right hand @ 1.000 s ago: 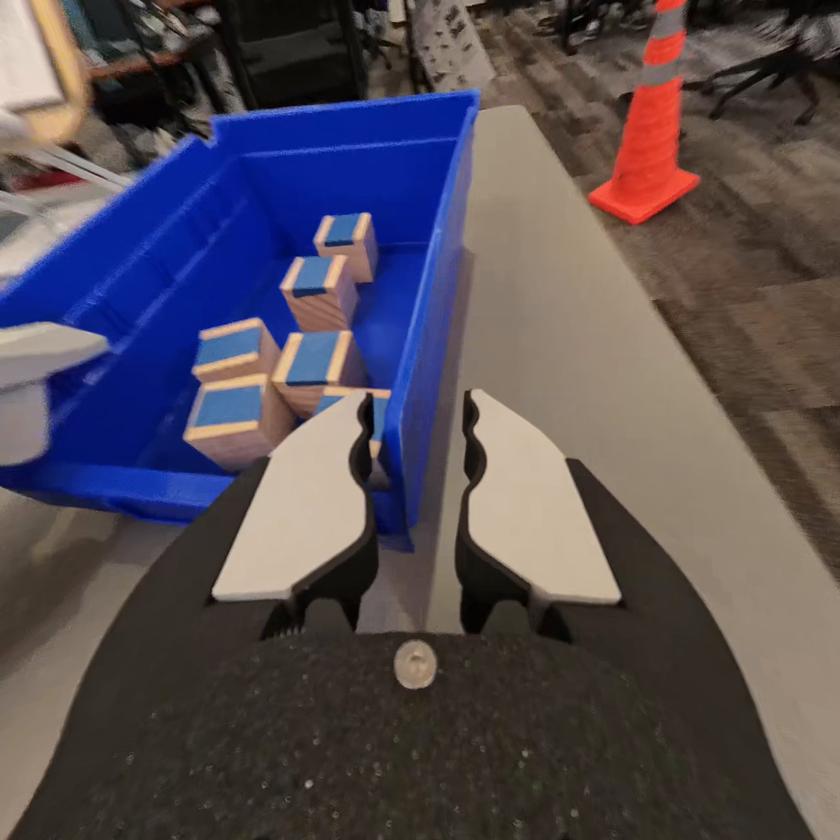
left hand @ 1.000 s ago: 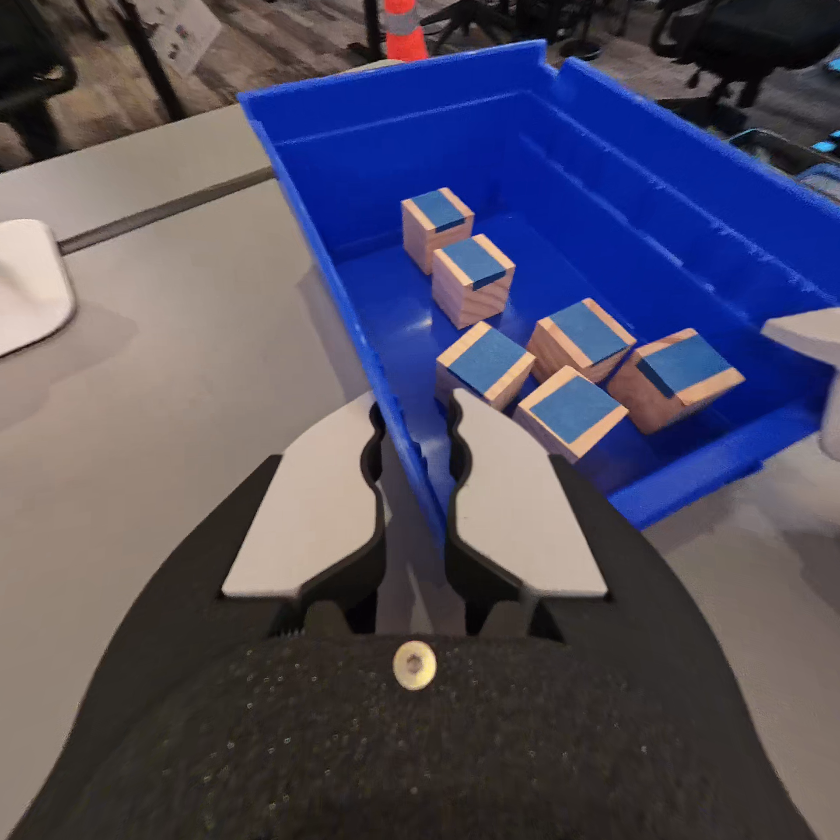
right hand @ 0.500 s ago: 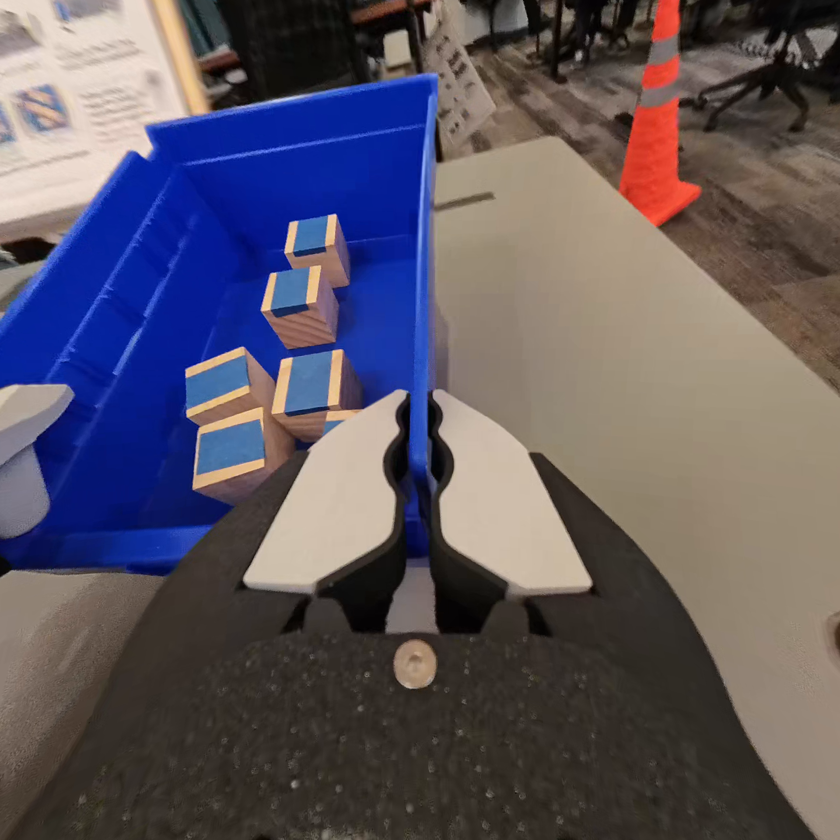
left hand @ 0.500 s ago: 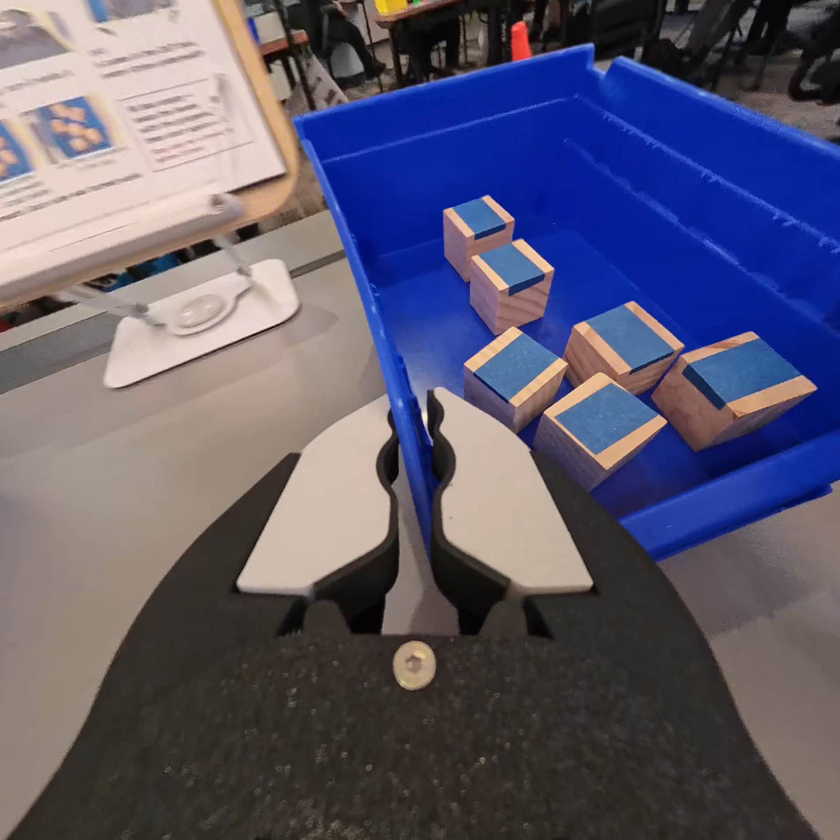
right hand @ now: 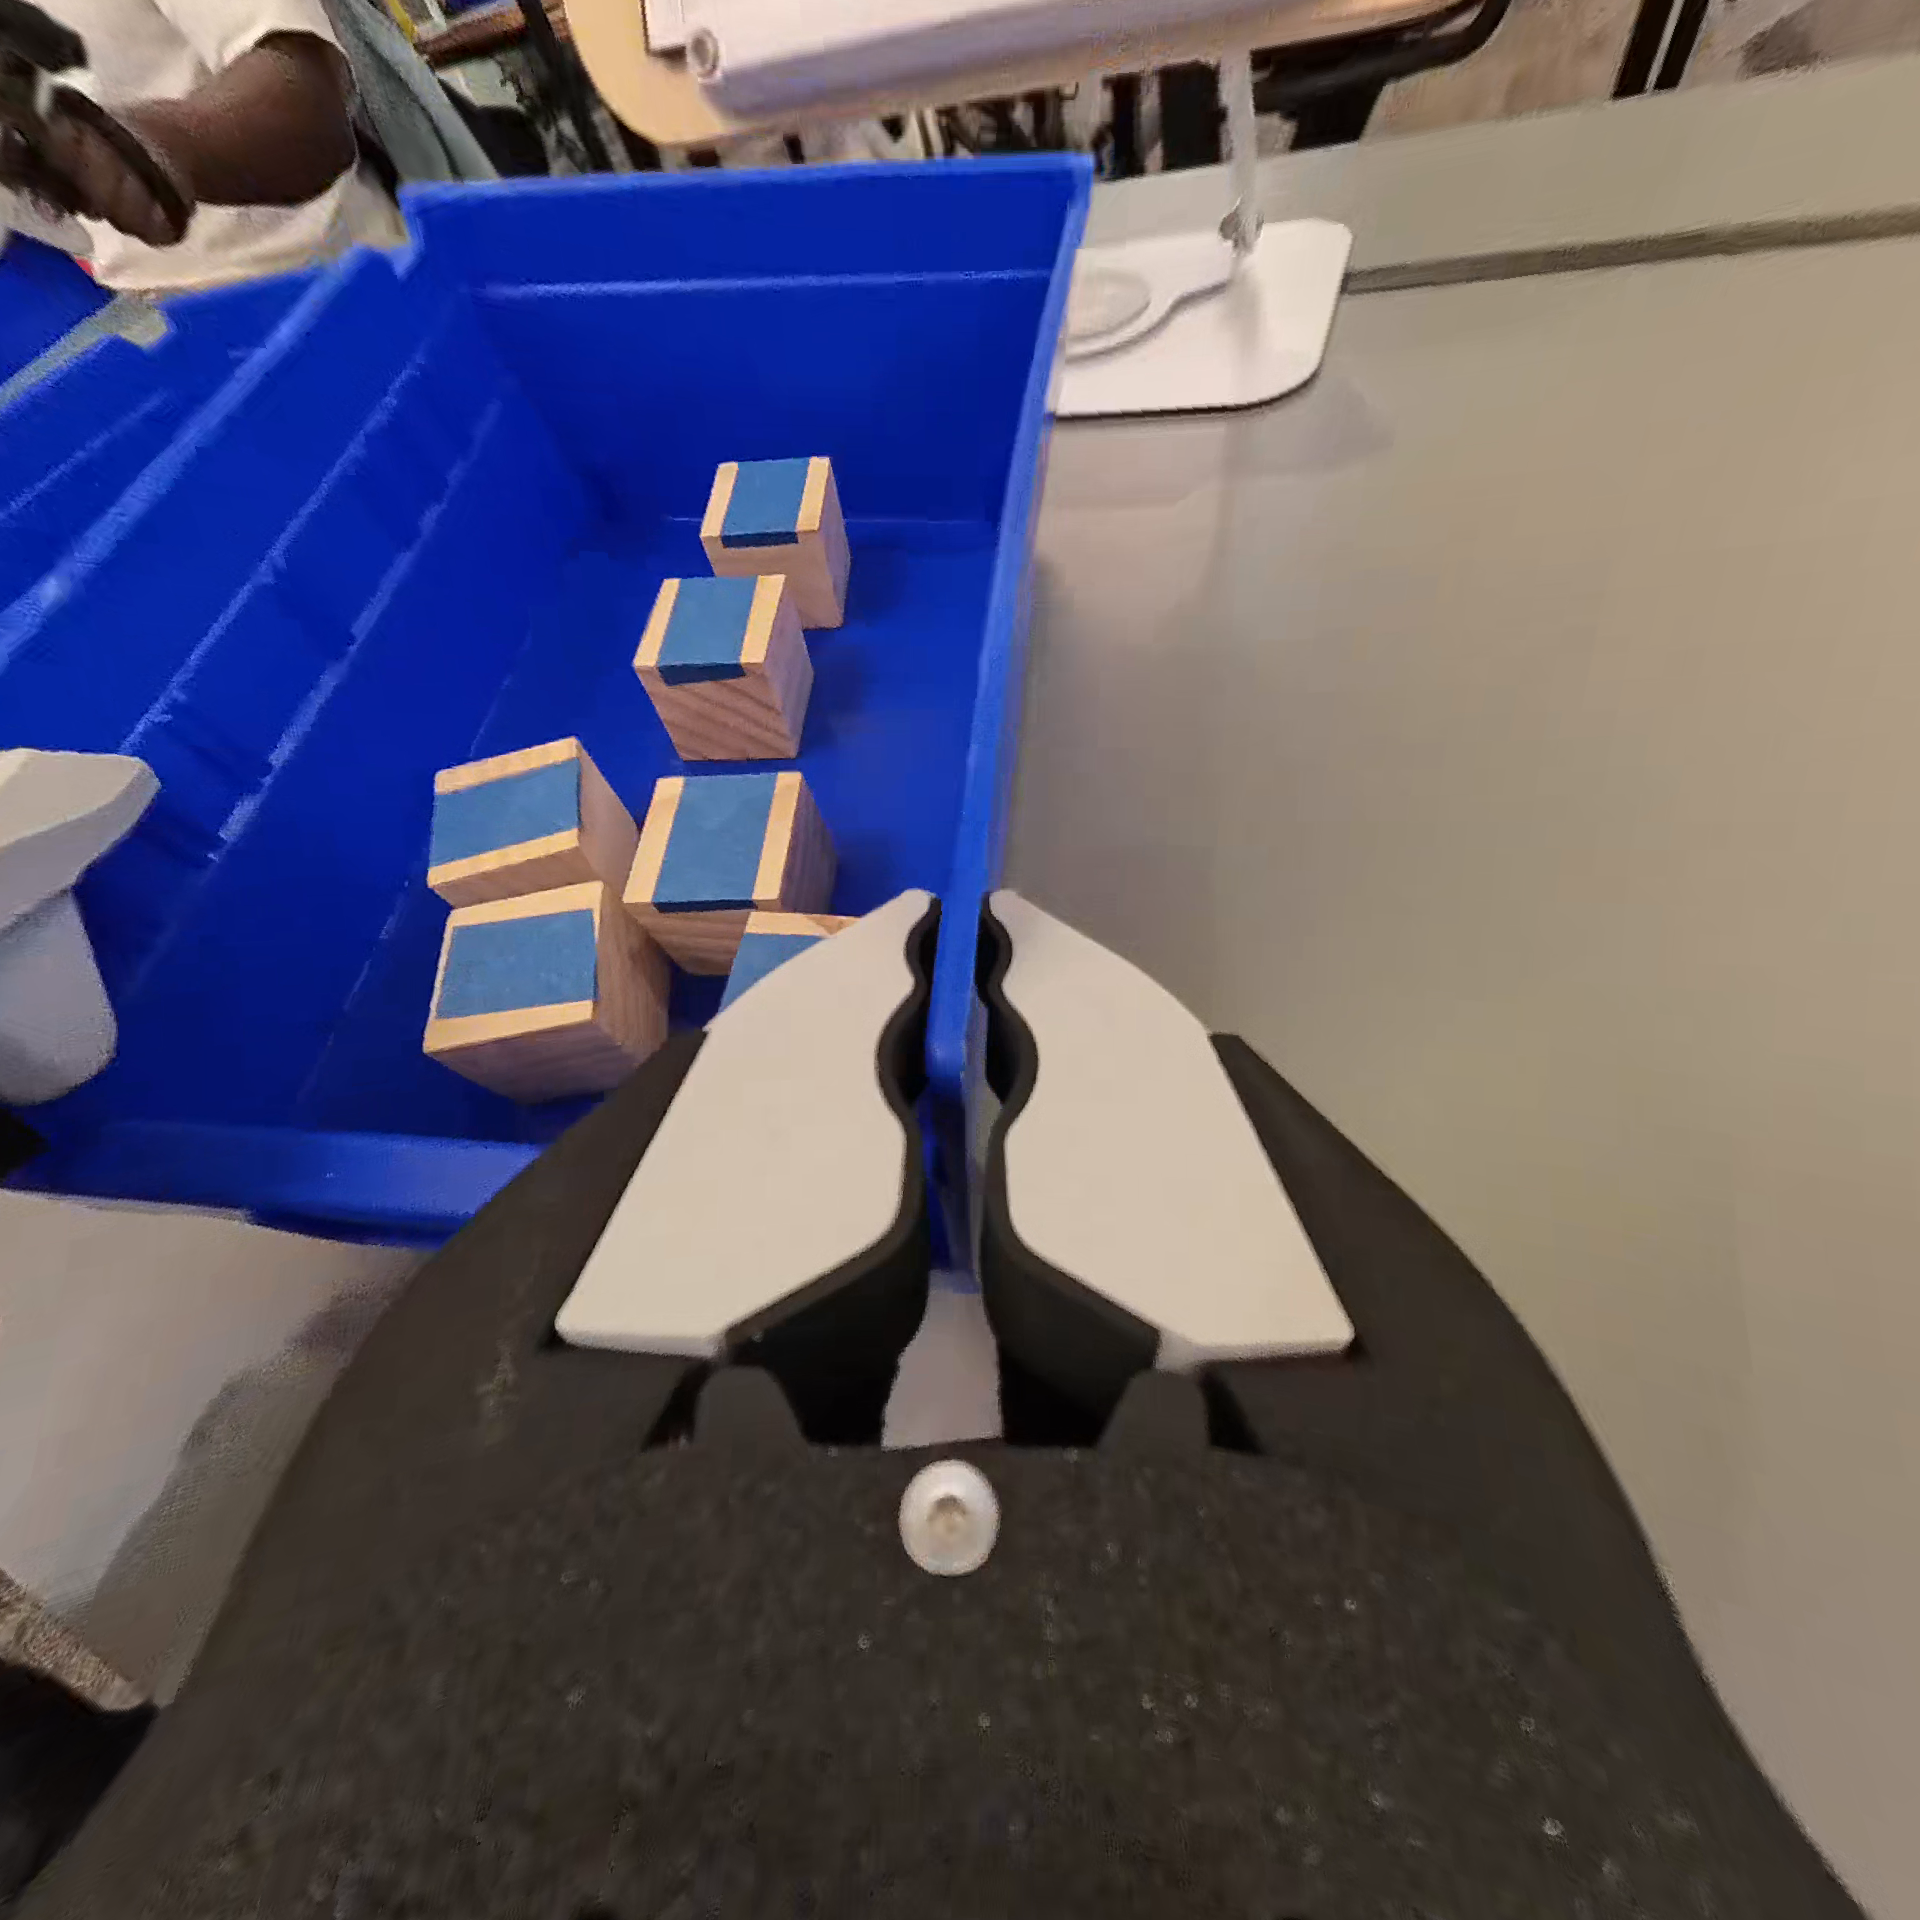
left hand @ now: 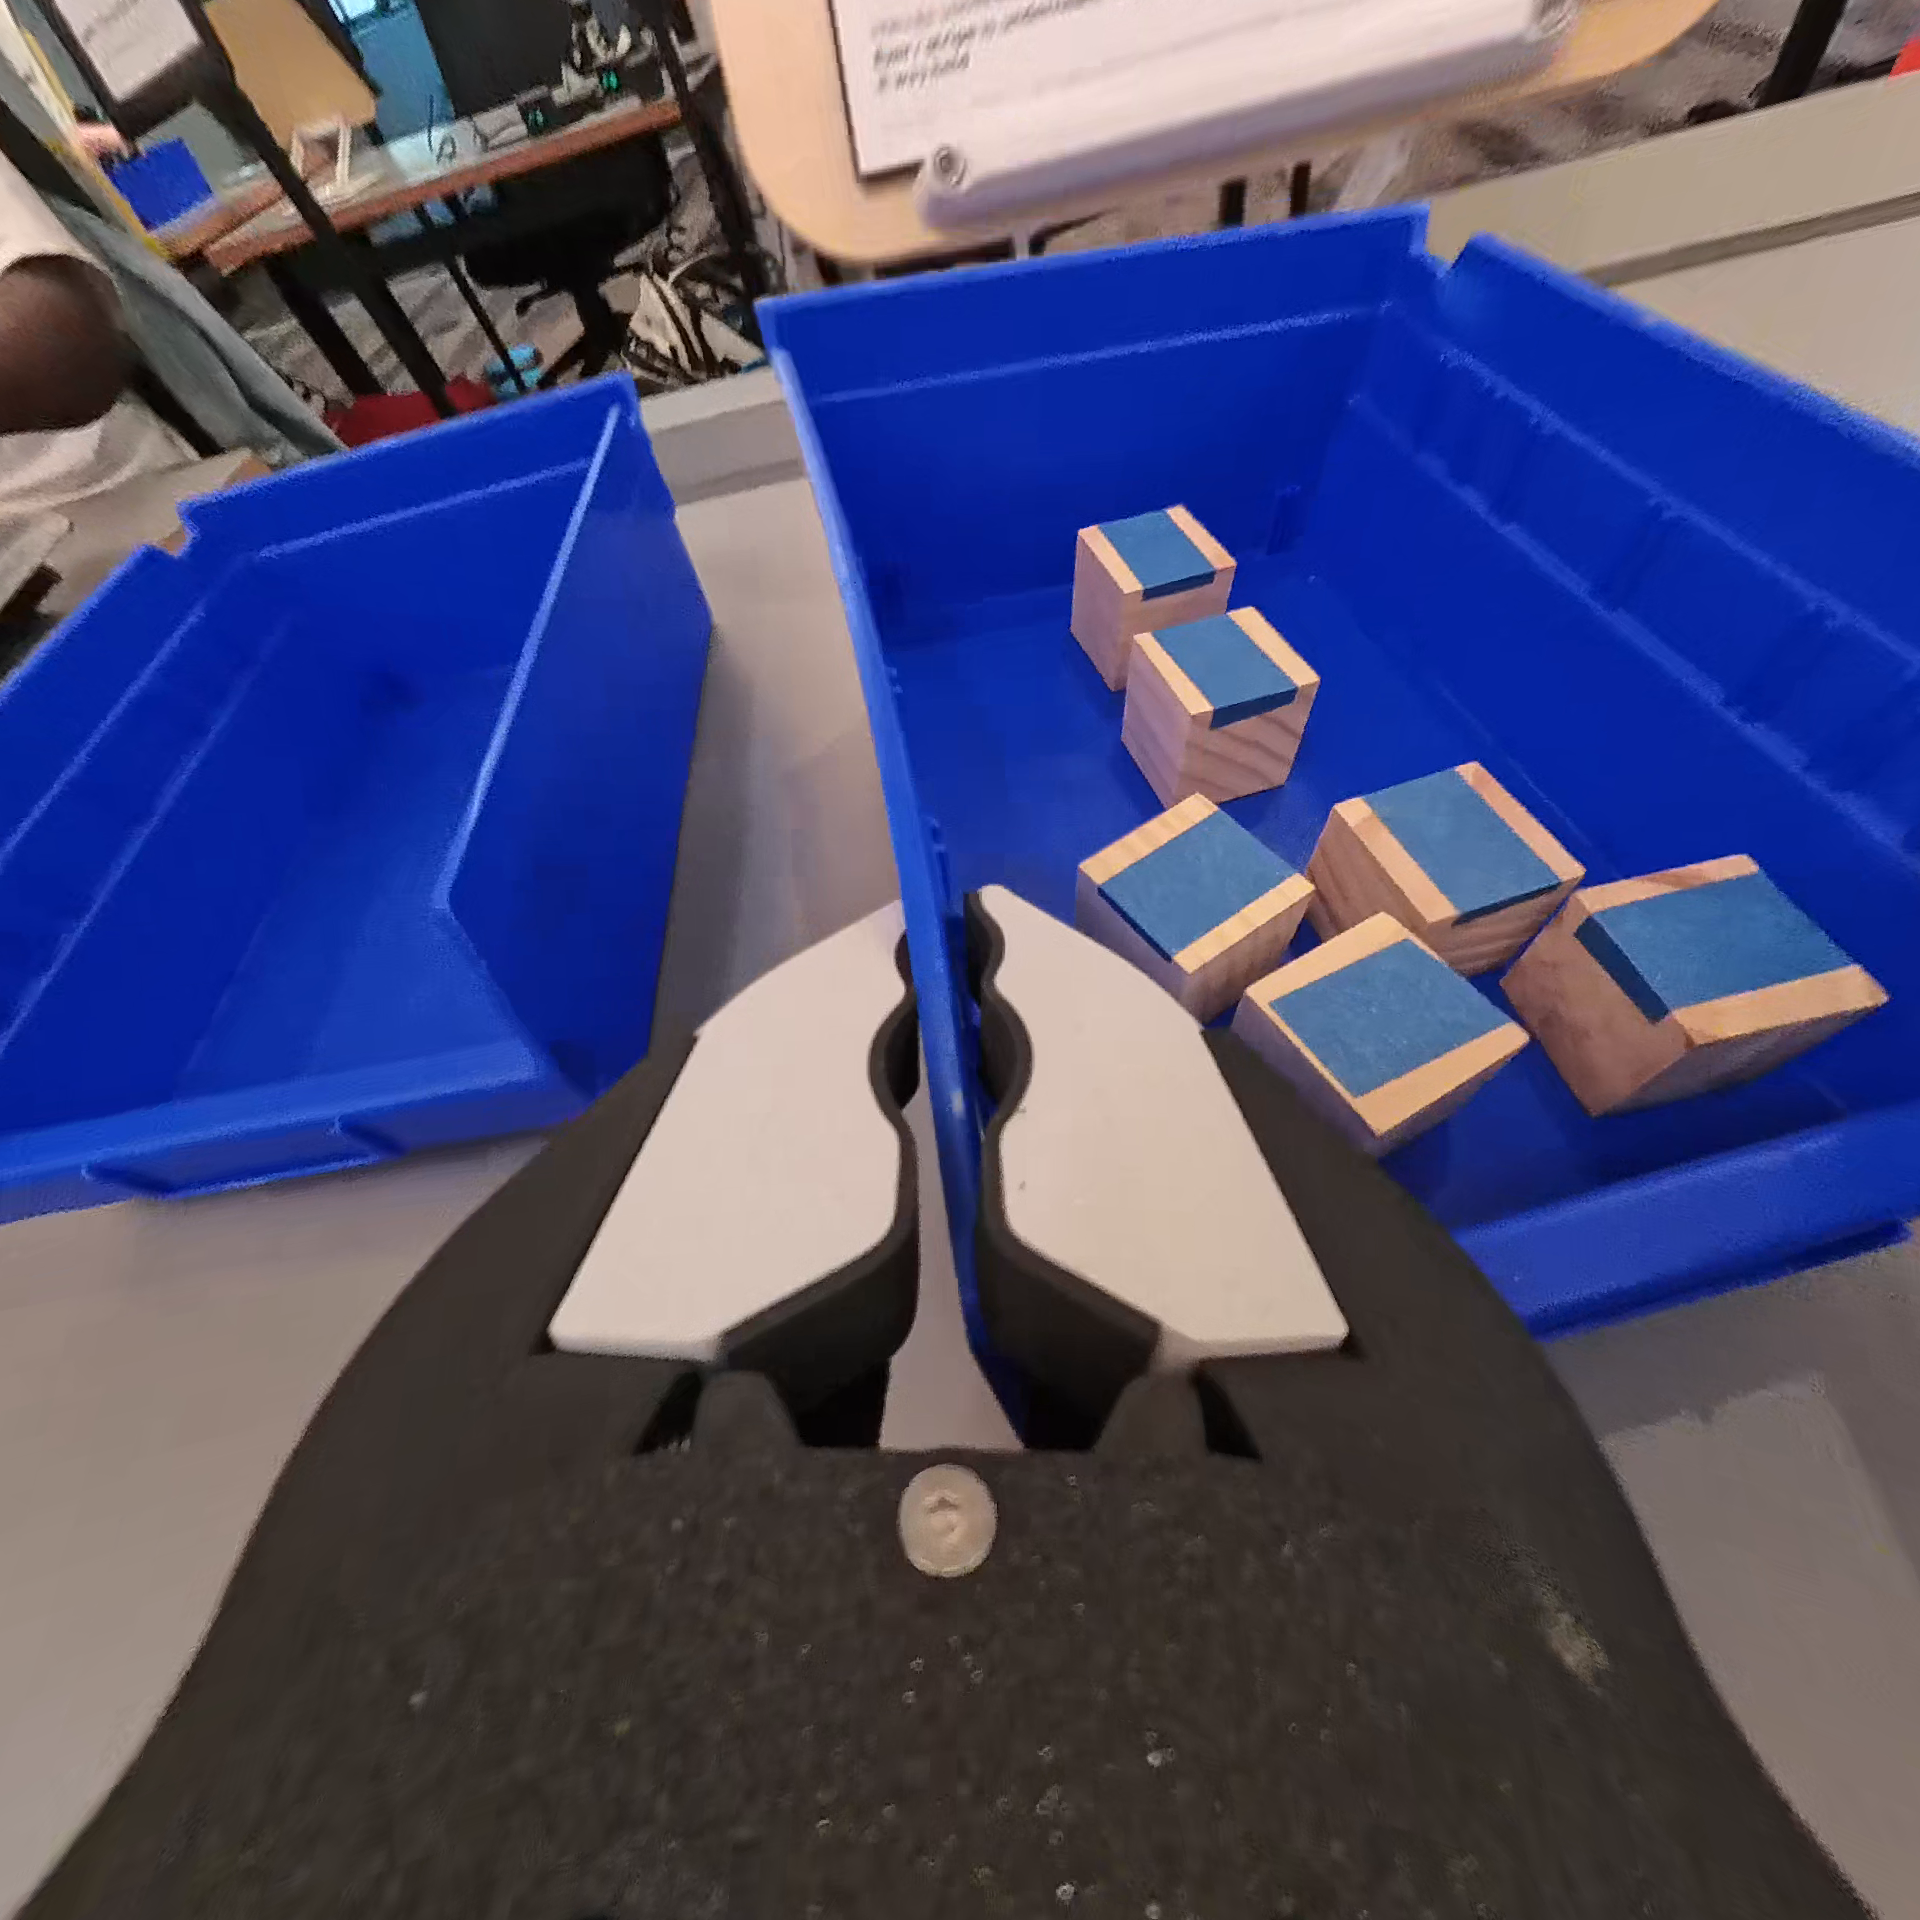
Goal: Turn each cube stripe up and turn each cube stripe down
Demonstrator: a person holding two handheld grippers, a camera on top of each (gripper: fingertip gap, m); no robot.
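Each hand-held gripper, left (left hand: 940, 935) and right (right hand: 961, 920), is pinching a side wall of the bin (left hand: 1351, 353) holding six cubes (left hand: 1216, 707).

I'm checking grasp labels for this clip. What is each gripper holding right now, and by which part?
Both hold the blue bin of cubes. The left gripper is shut on its left side wall, the right gripper on its right side wall, each near the front corner.
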